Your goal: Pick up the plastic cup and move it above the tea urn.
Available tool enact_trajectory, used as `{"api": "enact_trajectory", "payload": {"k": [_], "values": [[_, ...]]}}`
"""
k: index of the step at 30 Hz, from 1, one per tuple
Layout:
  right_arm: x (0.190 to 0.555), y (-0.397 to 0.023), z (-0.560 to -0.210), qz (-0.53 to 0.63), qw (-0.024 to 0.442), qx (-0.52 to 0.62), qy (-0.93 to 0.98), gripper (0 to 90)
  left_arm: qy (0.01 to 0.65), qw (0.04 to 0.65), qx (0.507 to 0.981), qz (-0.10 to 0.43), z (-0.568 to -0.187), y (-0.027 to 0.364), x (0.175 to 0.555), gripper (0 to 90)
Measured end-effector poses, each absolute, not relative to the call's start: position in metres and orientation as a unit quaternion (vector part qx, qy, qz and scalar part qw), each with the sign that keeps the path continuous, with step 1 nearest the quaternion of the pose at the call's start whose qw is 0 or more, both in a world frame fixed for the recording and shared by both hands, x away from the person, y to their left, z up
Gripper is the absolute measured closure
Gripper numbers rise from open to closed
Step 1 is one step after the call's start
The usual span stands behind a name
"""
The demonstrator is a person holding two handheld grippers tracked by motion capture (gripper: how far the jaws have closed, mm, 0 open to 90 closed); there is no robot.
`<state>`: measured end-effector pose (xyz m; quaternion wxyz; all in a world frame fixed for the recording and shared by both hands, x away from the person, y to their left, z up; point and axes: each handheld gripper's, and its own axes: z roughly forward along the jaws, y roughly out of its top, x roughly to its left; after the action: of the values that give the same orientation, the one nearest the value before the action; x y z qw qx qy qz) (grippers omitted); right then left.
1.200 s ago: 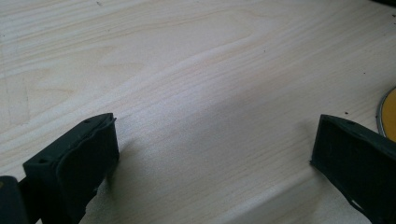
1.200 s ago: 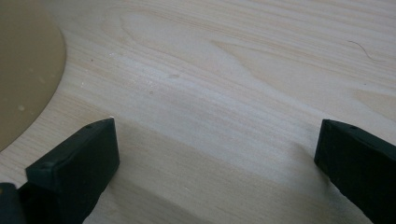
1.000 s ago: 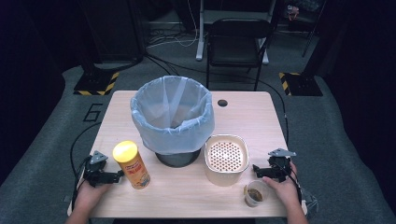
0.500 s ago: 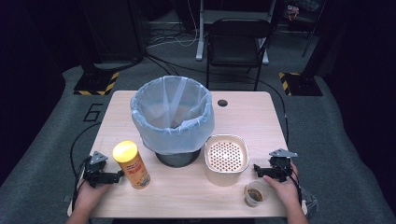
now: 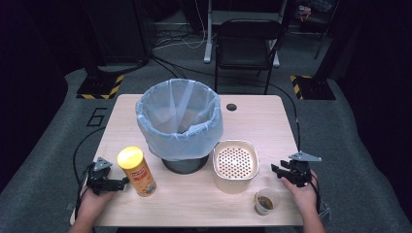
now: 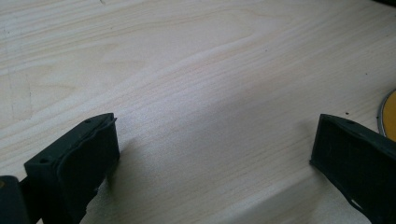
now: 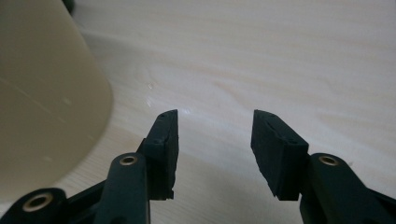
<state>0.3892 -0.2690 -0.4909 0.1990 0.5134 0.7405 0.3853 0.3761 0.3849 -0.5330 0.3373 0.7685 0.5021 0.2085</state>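
A wooden table (image 5: 272, 121) stands in front of me with a bin at its middle, lined with a pale blue plastic bag (image 5: 179, 119) whose rim is folded over the edge; I see only the bag's creased inside, no contents I can make out. Just to the right of it, nearer the person, sits a cream container with a perforated top (image 5: 235, 165), its dotted insert filling the mouth. Close to the front edge is a small clear cup (image 5: 266, 200) with a little brown stuff at the bottom. On the left, an upright yellow-lidded snack canister (image 5: 136, 170) stands with its lid on.

The left gripper (image 5: 118, 184) lies low at the table, right beside the canister, its jaws spread wide around bare wood in the left gripper view, clasping nothing. The right gripper (image 5: 275, 169) sits between the cream container and the table's right edge, just above the cup. Its jaws have just been closing and now stand partly apart, with only bare tabletop between them in the right gripper view; the container's cream wall (image 7: 46, 93) rises to one side, untouched.
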Motion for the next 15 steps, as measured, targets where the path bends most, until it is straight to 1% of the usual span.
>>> {"api": "enact_trajectory", "payload": {"k": [1,2,4,5,6,7,8,9,12,15], "values": [[0.389,-0.269,-0.491,0.385,0.199,0.513,0.741,51.9,0.502,0.337,0.769,0.209,-0.533,0.385,0.376,0.6],[0.388,-0.269,-0.475,0.398,0.202,0.502,0.741,53.1,0.502,0.337,0.769,0.209,-0.533,0.385,0.376,0.6],[0.388,-0.267,-0.463,0.401,0.201,0.495,0.744,53.2,0.503,0.337,0.768,0.209,-0.533,0.385,0.376,0.6],[0.388,-0.267,-0.463,0.401,0.201,0.495,0.744,53.2,0.503,0.337,0.768,0.209,-0.533,0.385,0.376,0.6],[0.387,-0.265,-0.448,0.409,0.2,0.483,0.748,54.3,0.504,0.337,0.768,0.209,-0.533,0.385,0.376,0.6],[0.387,-0.265,-0.448,0.409,0.2,0.483,0.748,54.3,0.504,0.336,0.767,0.209,-0.533,0.384,0.376,0.6],[0.387,-0.261,-0.436,0.415,0.195,0.473,0.752,55.6,0.504,0.336,0.767,0.21,-0.533,0.384,0.376,0.6],[0.387,-0.261,-0.436,0.415,0.195,0.473,0.752,55.6,0.504,0.336,0.767,0.21,-0.533,0.384,0.376,0.6],[0.387,-0.249,-0.413,0.427,0.191,0.448,0.762,56.8,0.505,0.336,0.767,0.209,-0.533,0.384,0.376,0.6],[0.389,-0.239,-0.405,0.43,0.18,0.435,0.77,56.3,0.505,0.336,0.767,0.209,-0.533,0.384,0.376,0.6]]}}
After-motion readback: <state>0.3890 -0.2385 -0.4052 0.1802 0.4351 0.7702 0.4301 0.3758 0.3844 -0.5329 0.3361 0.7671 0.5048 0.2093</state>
